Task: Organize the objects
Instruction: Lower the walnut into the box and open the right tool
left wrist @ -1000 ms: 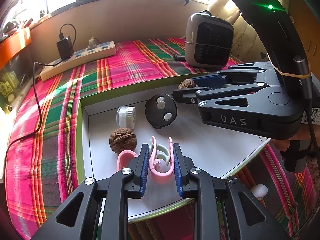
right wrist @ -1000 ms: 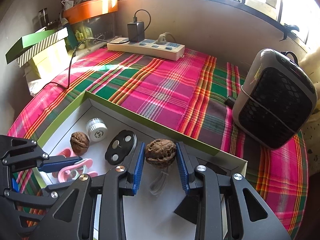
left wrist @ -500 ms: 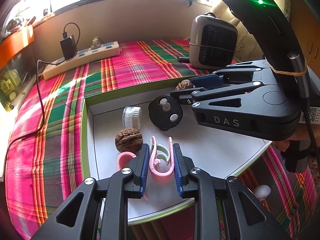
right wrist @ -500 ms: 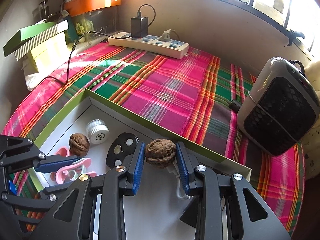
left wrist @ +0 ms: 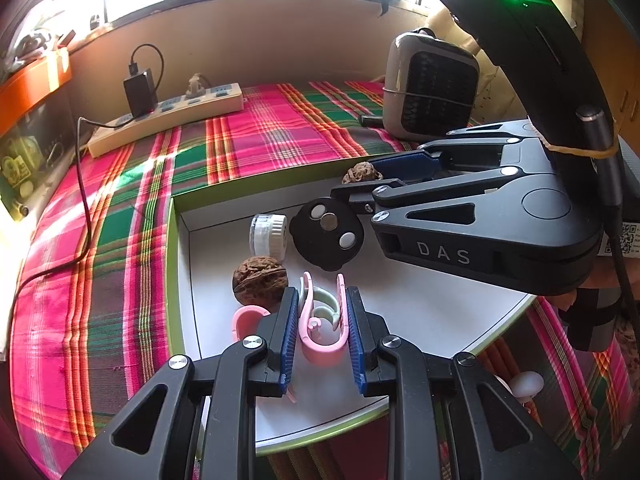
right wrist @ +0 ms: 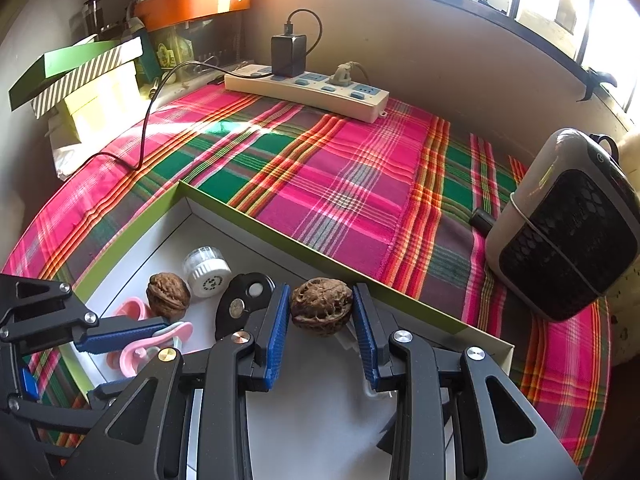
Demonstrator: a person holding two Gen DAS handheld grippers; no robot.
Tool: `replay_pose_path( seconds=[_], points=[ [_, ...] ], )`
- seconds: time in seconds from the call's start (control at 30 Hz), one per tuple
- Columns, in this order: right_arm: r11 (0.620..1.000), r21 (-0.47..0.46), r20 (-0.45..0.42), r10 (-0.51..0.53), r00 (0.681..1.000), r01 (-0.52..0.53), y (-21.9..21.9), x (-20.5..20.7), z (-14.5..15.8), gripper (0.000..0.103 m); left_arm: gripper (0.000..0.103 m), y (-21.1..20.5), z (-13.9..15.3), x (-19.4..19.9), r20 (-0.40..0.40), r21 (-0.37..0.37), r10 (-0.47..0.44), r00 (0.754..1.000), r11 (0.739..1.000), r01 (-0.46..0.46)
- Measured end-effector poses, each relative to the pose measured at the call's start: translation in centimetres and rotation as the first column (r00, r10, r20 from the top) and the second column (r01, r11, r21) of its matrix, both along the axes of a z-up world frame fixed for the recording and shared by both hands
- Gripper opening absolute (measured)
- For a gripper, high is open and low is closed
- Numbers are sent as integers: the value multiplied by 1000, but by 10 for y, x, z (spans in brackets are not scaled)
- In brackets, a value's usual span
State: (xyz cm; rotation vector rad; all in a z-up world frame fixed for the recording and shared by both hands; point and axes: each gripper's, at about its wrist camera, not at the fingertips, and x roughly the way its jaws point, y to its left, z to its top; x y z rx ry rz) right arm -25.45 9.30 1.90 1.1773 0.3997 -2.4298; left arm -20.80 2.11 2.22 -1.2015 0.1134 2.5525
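Pinching walnut between right hand-held gripper

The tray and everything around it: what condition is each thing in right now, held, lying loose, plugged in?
left gripper: fingers shut on the pink clip.
pink clip: squeezed between them, over the tray.
right gripper: fingers shut on a walnut.
held walnut: pinched on both sides.
second walnut: lying loose in the tray.
white cap: on its side.
tray: open, no lid.
power strip: black charger plugged in.
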Motion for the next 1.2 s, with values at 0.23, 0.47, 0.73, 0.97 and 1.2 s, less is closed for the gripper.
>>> replay_pose_path(
  seconds=[0.23,0.47,0.73,0.97,1.2],
  points=[
    [1000,-12,6,-5,1000,5,1,-2,0,33,21,0,0,-1,0,1,0,1000,1000,0],
    [1000,-24,3,-9,1000,10,1,-1,0,33,21,0,1,-1,1,3,0,1000,1000,0],
    [999,-31,2,-13,1000,14,3,-1,-1,33,22,-1,1,-1,-1,3,-2,1000,1000,2],
    [999,-35,4,-15,1000,15,3,-1,-1,34,23,1,2,-1,1,-1,-1,1000,1000,1],
    [999,-35,2,-20,1000,20,3,-1,-1,34,25,1,2,0,1,-1,0,1000,1000,0]
  ],
)
